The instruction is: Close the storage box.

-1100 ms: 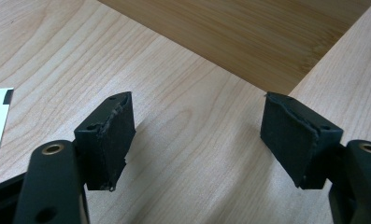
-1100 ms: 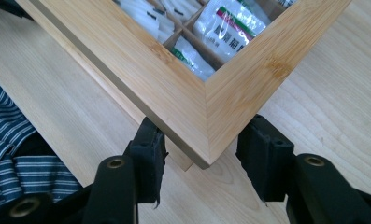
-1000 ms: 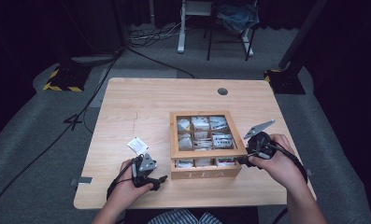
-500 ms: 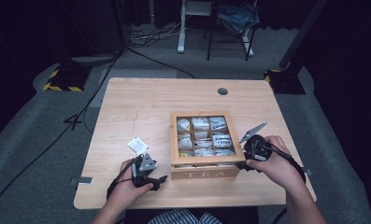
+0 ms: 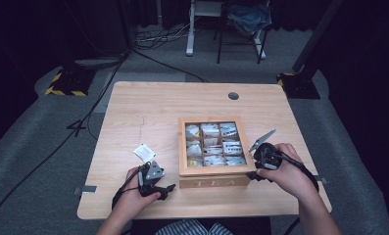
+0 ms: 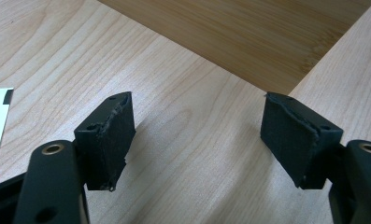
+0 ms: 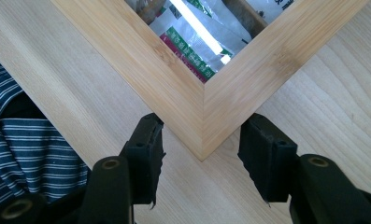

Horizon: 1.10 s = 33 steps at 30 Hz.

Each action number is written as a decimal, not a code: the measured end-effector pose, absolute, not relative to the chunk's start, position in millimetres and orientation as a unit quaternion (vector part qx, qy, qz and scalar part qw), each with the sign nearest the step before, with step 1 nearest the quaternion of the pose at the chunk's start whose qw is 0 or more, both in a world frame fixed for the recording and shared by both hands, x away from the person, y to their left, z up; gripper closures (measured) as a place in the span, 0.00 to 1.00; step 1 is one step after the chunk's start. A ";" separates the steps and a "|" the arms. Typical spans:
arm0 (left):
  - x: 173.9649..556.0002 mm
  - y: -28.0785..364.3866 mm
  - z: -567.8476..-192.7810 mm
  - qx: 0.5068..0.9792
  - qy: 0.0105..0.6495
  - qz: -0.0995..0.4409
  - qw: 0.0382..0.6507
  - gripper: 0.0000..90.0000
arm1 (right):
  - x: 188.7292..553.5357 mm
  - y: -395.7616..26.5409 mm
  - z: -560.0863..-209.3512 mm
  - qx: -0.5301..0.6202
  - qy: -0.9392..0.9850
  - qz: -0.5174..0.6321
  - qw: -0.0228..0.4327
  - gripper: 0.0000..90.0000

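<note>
Two grippers: left gripper (image 5: 163, 188) wide, empty; right gripper (image 7: 199, 156) narrow, jaws just opening, straddling the tea box (image 5: 214, 170) lid's corner.
Advice: release squarely, near table's front edge.

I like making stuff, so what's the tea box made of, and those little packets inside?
The tea box looks like pale bamboo or wood with a smooth finish: fine straight grain shows. Its lid seems to have a clear window. The packets look like glossy printed paper or foil.
</note>
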State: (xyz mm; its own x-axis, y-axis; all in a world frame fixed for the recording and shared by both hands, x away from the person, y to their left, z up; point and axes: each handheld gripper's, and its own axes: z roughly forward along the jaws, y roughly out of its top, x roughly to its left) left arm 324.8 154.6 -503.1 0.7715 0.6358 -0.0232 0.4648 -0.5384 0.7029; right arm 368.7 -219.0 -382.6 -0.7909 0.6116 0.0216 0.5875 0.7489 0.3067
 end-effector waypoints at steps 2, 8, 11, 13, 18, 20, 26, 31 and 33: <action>324.8 154.6 -503.1 0.869 0.317 0.118 0.361 0.30 | 369.1 -219.2 -383.4 0.320 0.935 0.149 0.036 0.56; 324.8 154.6 -503.1 0.869 0.317 0.118 0.361 0.30 | 370.6 -218.9 -386.1 0.319 0.936 0.145 0.030 0.56; 324.8 154.6 -503.1 0.869 0.317 0.118 0.361 0.30 | 370.7 -218.2 -387.1 0.319 0.936 0.142 0.030 0.56; 324.8 154.6 -503.1 0.869 0.317 0.118 0.361 0.30 | 370.9 -218.3 -387.5 0.319 0.937 0.142 0.029 0.56; 324.9 154.7 -503.1 0.869 0.316 0.118 0.361 0.30 | 370.8 -217.1 -391.9 0.318 0.938 0.137 0.029 0.54; 324.9 154.6 -503.1 0.869 0.317 0.118 0.362 0.30 | 371.2 -217.7 -394.1 0.320 0.936 0.142 0.027 0.49; 324.8 154.5 -503.1 0.869 0.316 0.118 0.361 0.30 | 368.7 -221.2 -390.7 0.310 0.937 0.161 0.031 0.35; 322.9 155.7 -502.4 0.871 0.314 0.117 0.359 0.30 | 371.8 -231.1 -380.4 0.327 0.921 0.207 0.053 0.34; 321.5 157.6 -500.6 0.873 0.317 0.116 0.351 0.31 | 374.8 -235.9 -375.3 0.335 0.910 0.236 0.067 0.34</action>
